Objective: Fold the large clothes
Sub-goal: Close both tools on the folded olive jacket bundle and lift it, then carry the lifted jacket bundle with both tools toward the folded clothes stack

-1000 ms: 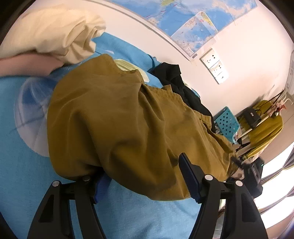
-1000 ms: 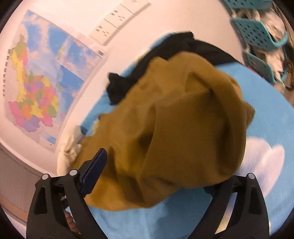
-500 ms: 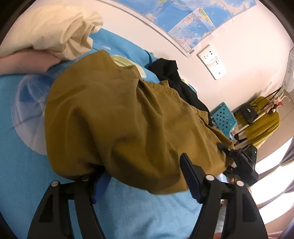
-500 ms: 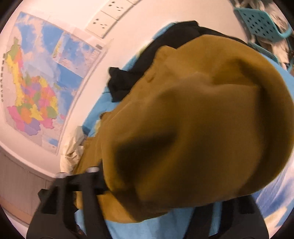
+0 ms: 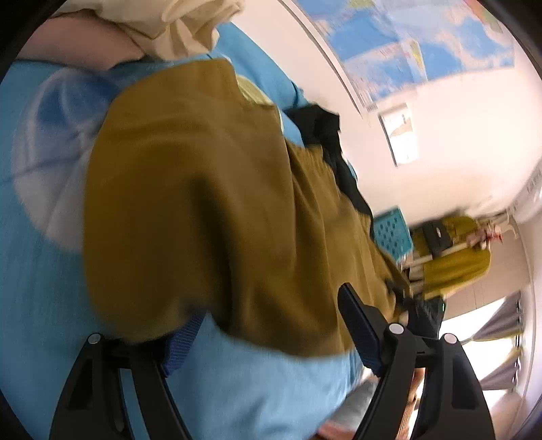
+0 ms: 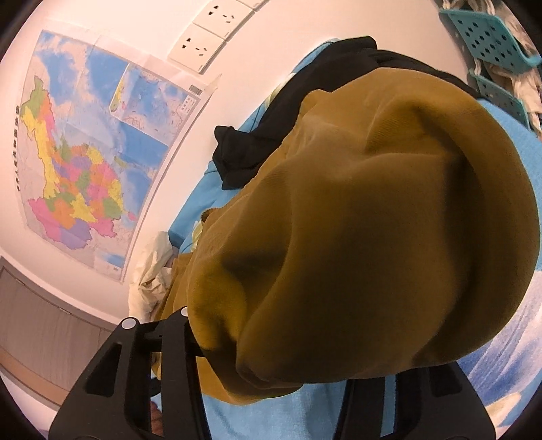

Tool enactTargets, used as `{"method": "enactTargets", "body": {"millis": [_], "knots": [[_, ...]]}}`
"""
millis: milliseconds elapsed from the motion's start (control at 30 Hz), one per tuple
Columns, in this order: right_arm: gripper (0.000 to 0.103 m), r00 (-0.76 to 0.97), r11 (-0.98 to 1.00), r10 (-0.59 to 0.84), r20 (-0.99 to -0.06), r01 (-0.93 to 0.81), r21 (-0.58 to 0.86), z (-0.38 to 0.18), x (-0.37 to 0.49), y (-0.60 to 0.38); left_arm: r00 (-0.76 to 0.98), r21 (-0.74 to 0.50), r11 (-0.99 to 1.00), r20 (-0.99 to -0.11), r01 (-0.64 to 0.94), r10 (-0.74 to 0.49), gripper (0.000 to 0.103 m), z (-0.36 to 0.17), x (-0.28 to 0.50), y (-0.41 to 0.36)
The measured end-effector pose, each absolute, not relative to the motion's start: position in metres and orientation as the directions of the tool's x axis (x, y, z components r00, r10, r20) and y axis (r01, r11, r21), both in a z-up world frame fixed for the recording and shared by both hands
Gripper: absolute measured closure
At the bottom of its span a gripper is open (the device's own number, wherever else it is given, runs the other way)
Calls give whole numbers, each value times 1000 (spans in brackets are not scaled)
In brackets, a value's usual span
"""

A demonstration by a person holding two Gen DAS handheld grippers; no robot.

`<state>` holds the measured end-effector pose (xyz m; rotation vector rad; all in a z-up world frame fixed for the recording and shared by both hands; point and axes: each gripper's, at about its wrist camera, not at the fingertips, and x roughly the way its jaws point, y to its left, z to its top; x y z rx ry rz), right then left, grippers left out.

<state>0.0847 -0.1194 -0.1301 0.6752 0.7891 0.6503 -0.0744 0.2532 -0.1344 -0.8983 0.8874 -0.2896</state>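
Lying bunched across a bright blue bed sheet [image 5: 40, 304] printed with pale cloud shapes is a large mustard-brown garment [image 5: 210, 210], the thing to be folded. It fills the middle of both wrist views.

In the left wrist view, the left hand-held gripper [image 5: 267, 325] reaches toward the near edge of the garment. Its jaws stand well apart and are opening. The brown cloth drapes over the left finger's blue pad, while the right finger stands clear in front of the fabric. This view is blurred.

In the right wrist view, the right hand-held gripper [image 6: 291, 365] is largely buried under a raised, rounded bulge of the same mustard-brown garment [image 6: 355, 237]. Its jaws are opening slightly with thick cloth between them; the fingertips are hidden, so whether the pads press on the fabric cannot be told.

Beyond the garment lies a crumpled black garment [image 6: 271, 142], touching the brown one near the wall. A cream cloth [image 5: 189, 30] sits at the far left of the bed. On the white wall hang a coloured map [image 6: 84, 162] and a row of white sockets [image 6: 210, 44]. Teal perforated baskets [image 6: 491, 37] show at the right edge.
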Motion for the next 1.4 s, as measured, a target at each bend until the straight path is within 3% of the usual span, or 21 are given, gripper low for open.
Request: {"method": "enactTargets", "body": {"millis": [133, 267, 367, 400, 633, 800, 1000, 1100, 1167, 1233, 1267, 1400], "knots": [[27, 511, 579, 755, -410, -227, 783, -141, 91, -120, 641, -780, 604, -550, -164, -536, 20, -133, -52, 251], [25, 504, 594, 751, -426, -235, 770, -144, 97, -108, 634, -762, 623, -572, -176, -521, 19, -131, -38, 246], [37, 510, 588, 753, -416, -236, 774, -142, 102, -106, 633, -771, 602, -575, -206, -519, 32, -135, -37, 254], [46, 513, 588, 751, -415, -234, 774, -142, 104, -108, 629, -768, 601, -584, -222, -513, 44, -137, -38, 257], [67, 525, 626, 739, -423, -302, 719, -132, 100, -104, 618, -708, 676, -629, -205, -471, 59, -131, -35, 250], [72, 553, 665, 719, -421, -372, 647, -111, 89, -99, 637, -669, 731, -624, -135, -453, 68, -112, -39, 245], [72, 565, 672, 723, -398, -439, 596, -87, 78, -97, 645, -652, 752, -617, -96, -452, 71, -96, -44, 244], [64, 542, 690, 709, -450, -403, 601, -97, 83, -99, 621, -659, 745, -629, -104, -469, 68, -104, -42, 245], [54, 509, 679, 718, -475, -367, 636, -110, 90, -103, 594, -657, 744, -648, -121, -476, 57, -114, -39, 246], [38, 493, 675, 719, -490, -328, 661, -118, 96, -104, 556, -683, 718, -652, -135, -516, 40, -126, -34, 246], [35, 474, 660, 733, -488, -323, 678, -123, 99, -104, 544, -681, 719, -659, -138, -520, 39, -131, -32, 245], [23, 477, 651, 739, -475, -324, 687, -127, 105, -101, 548, -711, 696, -623, -100, -558, 19, -132, -26, 242]]}}
